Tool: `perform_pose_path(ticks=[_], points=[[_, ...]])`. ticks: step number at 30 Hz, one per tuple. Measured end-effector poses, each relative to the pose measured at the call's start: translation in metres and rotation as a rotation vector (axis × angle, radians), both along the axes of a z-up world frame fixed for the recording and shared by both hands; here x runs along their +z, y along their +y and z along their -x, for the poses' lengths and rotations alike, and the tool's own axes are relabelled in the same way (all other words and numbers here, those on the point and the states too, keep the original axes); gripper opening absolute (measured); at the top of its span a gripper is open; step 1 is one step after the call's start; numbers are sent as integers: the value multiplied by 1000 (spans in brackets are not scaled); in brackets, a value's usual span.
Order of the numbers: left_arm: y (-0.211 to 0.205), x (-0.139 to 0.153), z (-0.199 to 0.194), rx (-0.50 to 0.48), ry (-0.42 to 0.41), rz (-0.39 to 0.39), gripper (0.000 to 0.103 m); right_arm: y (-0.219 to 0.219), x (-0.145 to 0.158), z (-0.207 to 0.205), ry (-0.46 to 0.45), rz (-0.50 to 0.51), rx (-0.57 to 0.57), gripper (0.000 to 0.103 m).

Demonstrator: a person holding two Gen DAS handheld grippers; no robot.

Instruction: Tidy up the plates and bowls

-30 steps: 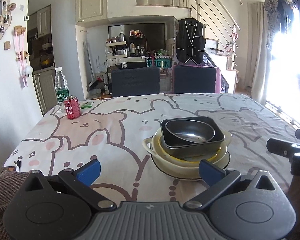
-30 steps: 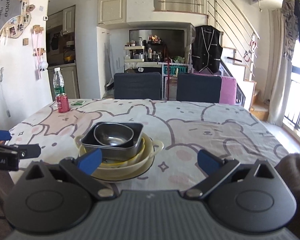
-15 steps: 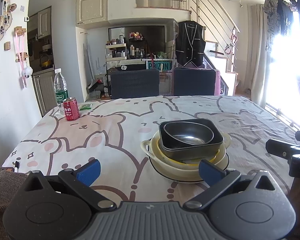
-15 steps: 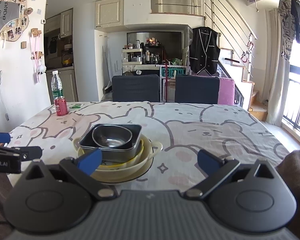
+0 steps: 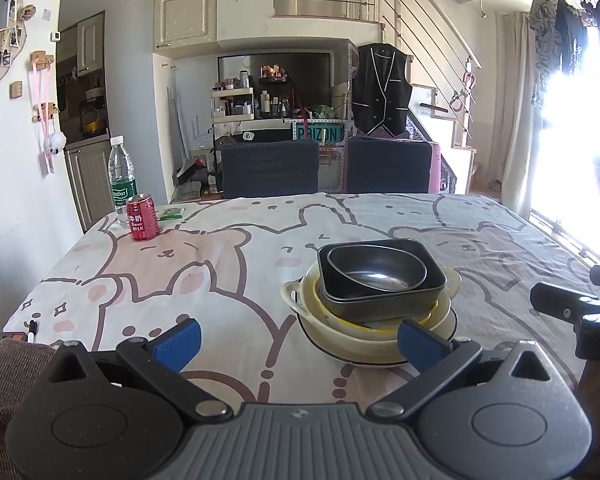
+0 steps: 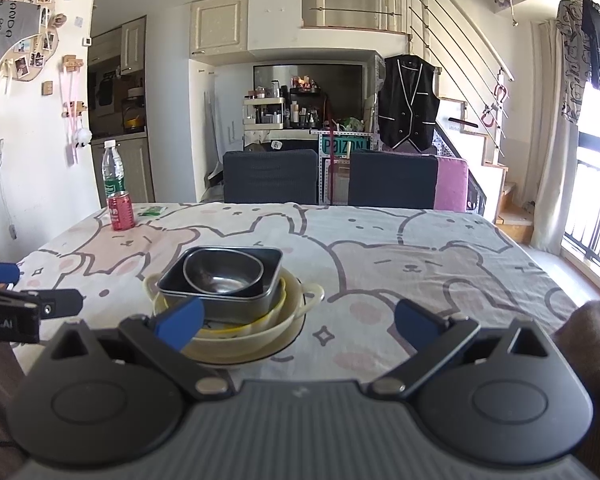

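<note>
With the steel bowl [image 5: 376, 272] nested in the dark square dish [image 5: 384, 292] atop the cream bowls [image 5: 360, 336] and plate [image 5: 452, 322] mid-table, both the left gripper [image 5: 298, 338] and right gripper [image 6: 298, 318] hang wide and empty, so any lift should take the top piece alone, squarely by its rim.

Two dark chairs [image 5: 270, 168] face a sunlit window [image 5: 580, 152], staircase [image 6: 480, 92] behind.
</note>
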State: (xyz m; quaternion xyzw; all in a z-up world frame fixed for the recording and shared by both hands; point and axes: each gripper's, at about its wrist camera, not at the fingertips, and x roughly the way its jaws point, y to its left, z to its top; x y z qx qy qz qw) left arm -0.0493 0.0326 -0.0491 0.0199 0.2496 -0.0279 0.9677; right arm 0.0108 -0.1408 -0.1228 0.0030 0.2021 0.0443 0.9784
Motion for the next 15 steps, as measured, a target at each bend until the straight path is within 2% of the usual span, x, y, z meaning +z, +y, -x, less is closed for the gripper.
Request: perform_pose_path(ticks=[15], points=[[0, 0, -1, -3, 3, -3, 103, 1, -1, 0, 0, 2, 4, 103]])
